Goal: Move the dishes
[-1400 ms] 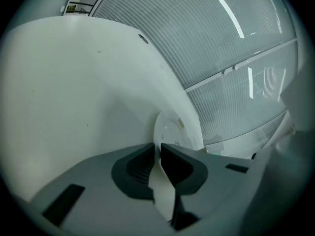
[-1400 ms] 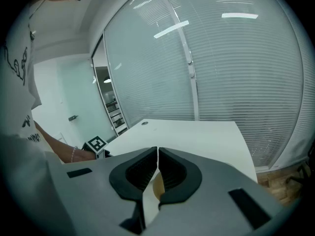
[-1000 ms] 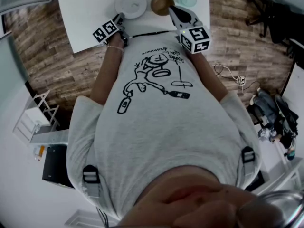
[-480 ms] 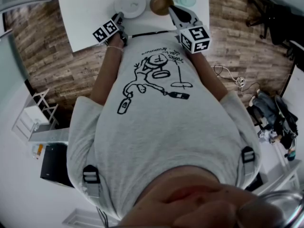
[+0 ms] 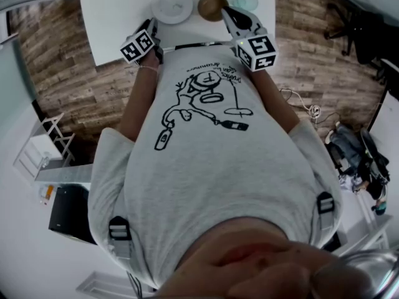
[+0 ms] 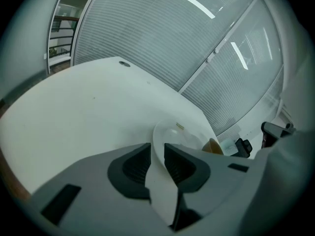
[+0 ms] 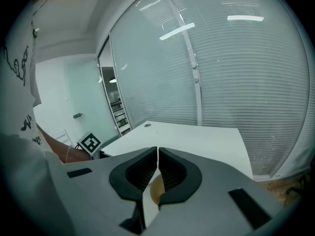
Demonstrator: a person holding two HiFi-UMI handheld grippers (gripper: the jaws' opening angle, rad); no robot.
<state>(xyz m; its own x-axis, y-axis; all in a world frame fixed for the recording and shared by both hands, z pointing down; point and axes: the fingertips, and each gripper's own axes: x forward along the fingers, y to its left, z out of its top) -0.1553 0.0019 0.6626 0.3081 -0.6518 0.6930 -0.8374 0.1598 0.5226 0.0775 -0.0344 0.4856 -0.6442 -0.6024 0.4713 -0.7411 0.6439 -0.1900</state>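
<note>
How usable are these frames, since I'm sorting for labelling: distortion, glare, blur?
Head view: fisheye bends the table; bottom blurred. Left gripper view: vignette, lamp streaks on glass wall, gripped plate soft. Right gripper view: same vignette and streaks behind the gripped bowl.

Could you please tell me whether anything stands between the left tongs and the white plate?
No, nothing visible does: the left tongs are shut on the near rim of the white plate. The brown bowl sits beside the plate, its rim held in the right tongs.
</note>
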